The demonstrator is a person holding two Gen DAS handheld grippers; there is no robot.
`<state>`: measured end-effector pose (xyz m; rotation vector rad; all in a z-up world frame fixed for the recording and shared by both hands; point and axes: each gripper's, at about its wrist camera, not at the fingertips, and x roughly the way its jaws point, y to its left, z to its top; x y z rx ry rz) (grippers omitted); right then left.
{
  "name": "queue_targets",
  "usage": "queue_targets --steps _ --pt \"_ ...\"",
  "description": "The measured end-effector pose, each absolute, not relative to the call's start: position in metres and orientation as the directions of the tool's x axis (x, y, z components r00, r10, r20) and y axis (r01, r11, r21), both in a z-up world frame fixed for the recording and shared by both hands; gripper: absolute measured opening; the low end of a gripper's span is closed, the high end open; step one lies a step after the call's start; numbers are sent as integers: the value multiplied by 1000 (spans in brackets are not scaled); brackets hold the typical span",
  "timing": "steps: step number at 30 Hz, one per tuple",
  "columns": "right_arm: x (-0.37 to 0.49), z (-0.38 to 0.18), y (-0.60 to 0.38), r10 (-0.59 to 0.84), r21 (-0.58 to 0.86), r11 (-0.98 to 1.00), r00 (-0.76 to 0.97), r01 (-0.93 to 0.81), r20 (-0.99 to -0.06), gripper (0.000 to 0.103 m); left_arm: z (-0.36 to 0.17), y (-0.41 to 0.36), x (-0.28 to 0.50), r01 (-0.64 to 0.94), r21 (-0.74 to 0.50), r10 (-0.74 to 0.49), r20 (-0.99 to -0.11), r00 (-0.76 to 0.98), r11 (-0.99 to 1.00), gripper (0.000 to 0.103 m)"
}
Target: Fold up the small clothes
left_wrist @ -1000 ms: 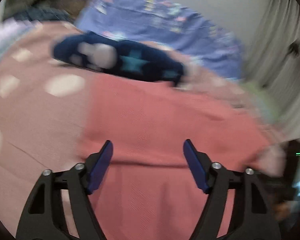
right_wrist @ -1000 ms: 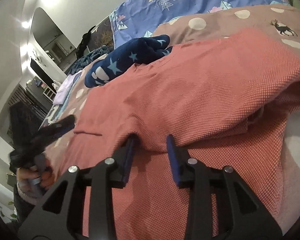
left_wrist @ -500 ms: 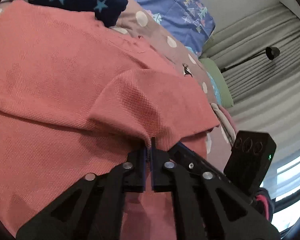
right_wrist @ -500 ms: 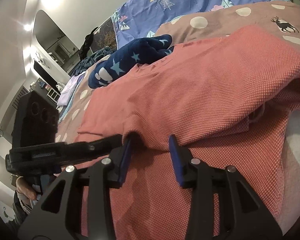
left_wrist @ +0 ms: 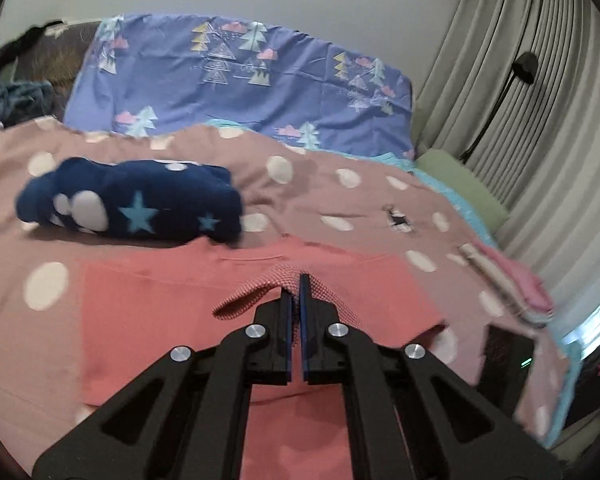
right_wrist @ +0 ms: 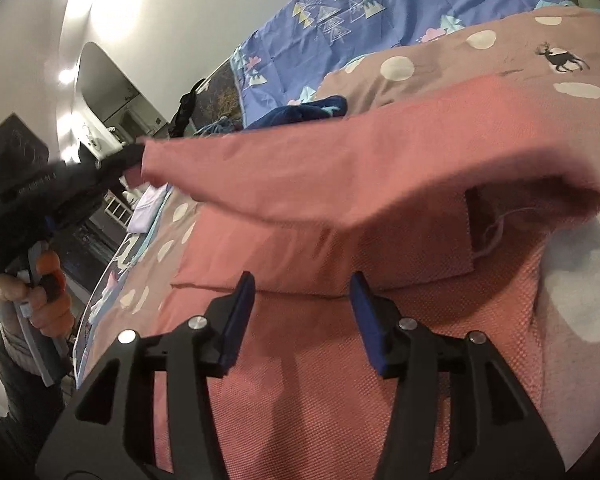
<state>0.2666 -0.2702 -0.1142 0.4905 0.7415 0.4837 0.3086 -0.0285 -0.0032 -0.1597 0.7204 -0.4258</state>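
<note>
Coral shirt lies spread on the dotted bed cover; the left gripper is clamped tight on its edge, lifting a flap clear. Right gripper hovers low over the cloth, jaws just widening, nothing between them.

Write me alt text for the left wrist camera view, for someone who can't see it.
The left claw is shut on a fold of the coral-red shirt, which lies on a polka-dot bedspread. Beyond it sits a bundled navy star-print garment and a blue tree-print sheet; grey curtains hang at right.
</note>
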Motion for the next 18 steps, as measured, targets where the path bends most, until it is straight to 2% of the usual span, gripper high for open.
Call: queue_targets --steps 3,5,9,12,15,18 --pt "258 -108 -286 459 544 827 732 -145 -503 47 -11 -12 313 292 -276 -402 -625 669 916 2" --pt "258 -108 -297 347 506 862 768 -34 -538 36 -12 -3 316 282 -261 -384 -622 683 923 2" --pt "267 -122 -310 322 534 843 736 62 -595 28 -3 20 313 264 -203 -333 -593 733 943 2" --pt "268 -121 -304 294 492 869 738 59 -608 31 -10 38 315 232 -150 -275 -608 745 961 2" --pt "268 -121 -302 298 489 871 737 51 -606 34 -44 57 321 185 -91 -197 -678 708 978 3" --pt "271 -121 -301 303 491 870 736 46 -605 36 -89 72 327 130 -46 -119 -762 637 990 15"
